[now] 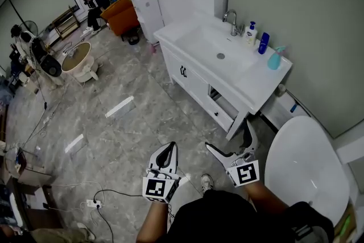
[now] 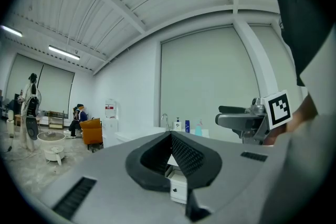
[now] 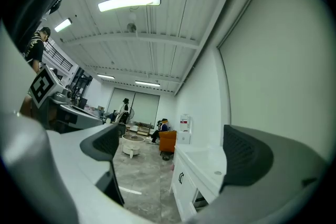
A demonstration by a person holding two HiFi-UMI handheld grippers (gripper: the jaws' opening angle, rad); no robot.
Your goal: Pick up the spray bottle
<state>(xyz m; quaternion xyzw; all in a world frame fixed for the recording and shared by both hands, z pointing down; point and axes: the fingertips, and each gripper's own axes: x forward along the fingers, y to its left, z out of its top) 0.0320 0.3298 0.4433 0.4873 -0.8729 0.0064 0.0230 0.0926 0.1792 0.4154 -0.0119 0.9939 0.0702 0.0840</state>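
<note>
Bathroom, grey tiled floor, white sink counter (image 1: 250,85) ahead of both tools. Spray bottle (image 1: 274,58) stands on its end, well beyond the right tool (image 1: 227,134), which gapes wide and empty. Left tool (image 1: 169,148) is closed, empty. Best to bring the right tool in level, straddle the bottle's body, then close.

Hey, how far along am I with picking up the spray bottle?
Nothing looks done: the spray bottle stands untouched at the right end of the vanity counter, beside a blue bottle. In hand: nothing; the right gripper is wide open and empty, the left gripper is shut on nothing, both short of the vanity. Left: reach the bottle, close on it, lift.
</note>
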